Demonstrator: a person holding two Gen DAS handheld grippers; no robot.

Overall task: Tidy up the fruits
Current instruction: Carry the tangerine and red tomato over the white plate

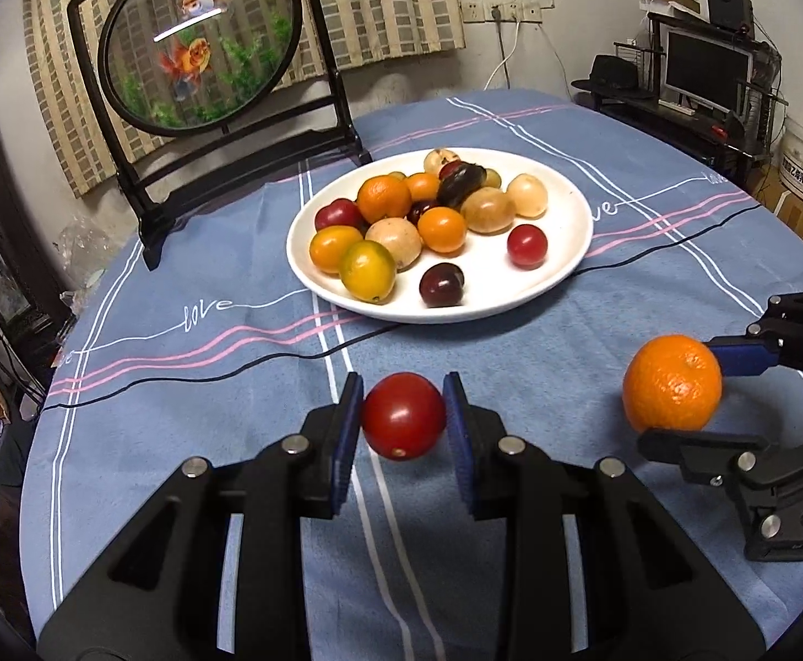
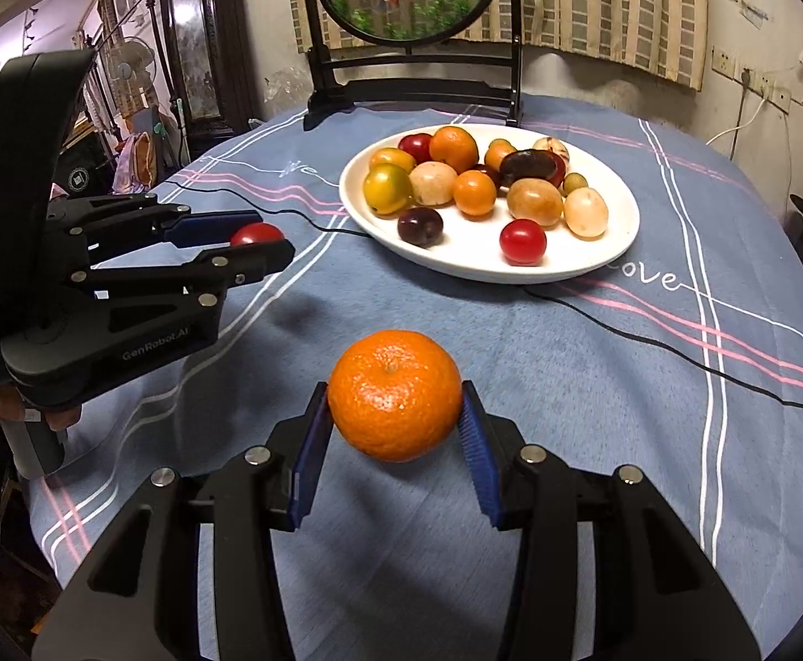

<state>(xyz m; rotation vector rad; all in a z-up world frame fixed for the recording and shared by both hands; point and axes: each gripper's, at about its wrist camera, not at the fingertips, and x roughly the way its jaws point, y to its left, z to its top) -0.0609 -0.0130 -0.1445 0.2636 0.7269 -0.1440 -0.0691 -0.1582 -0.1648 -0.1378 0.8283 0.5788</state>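
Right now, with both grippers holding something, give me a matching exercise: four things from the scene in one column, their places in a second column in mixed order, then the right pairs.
Things
1. red tomato
2. mandarin orange
3. dark plum
4. goldfish screen

Places
A. on the white plate, near its front rim
B. between the fingers of the right gripper
C. standing on the tablecloth behind the plate
D. between the fingers of the left gripper

Pairs: 1-D, 2-B, 3-A, 4-C
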